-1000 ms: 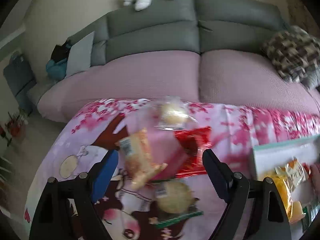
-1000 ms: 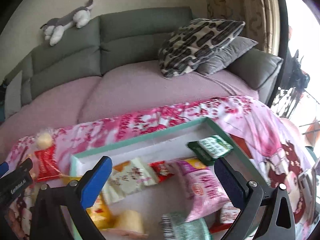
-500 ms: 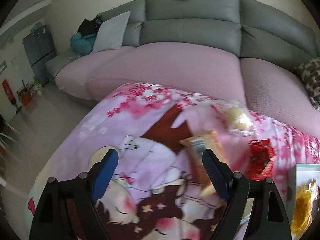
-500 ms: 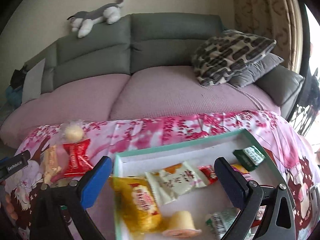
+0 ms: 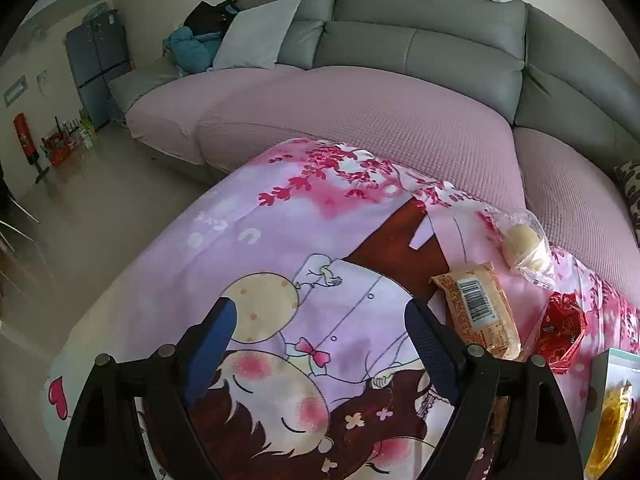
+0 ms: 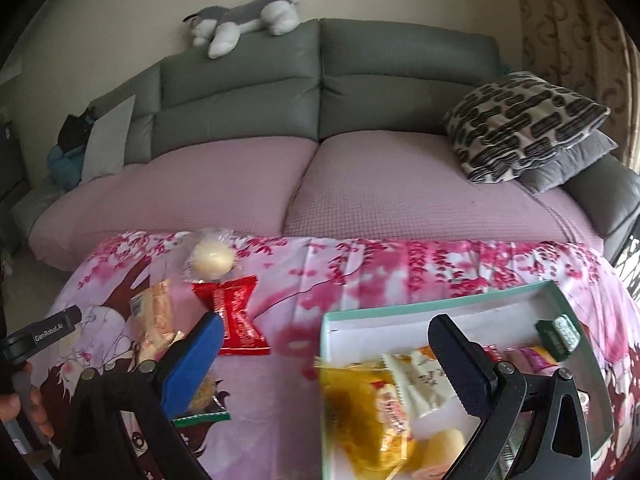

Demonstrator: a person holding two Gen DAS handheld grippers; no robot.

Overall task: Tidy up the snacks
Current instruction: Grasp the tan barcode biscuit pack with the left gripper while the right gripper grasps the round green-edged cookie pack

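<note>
- Our left tool (image 5: 318, 342) hangs spread and empty over bare cloth, off to the side of the loose snacks
- Our right tool (image 6: 324, 354) is also spread, holding nothing, straddling the tray (image 6: 440, 308) edge where snacks collect
- The red packet (image 6: 236, 314), orange packet (image 5: 478, 312) and wrapped bun (image 6: 211, 257) lie on the surface outside the tray, so they likely go in next
</note>
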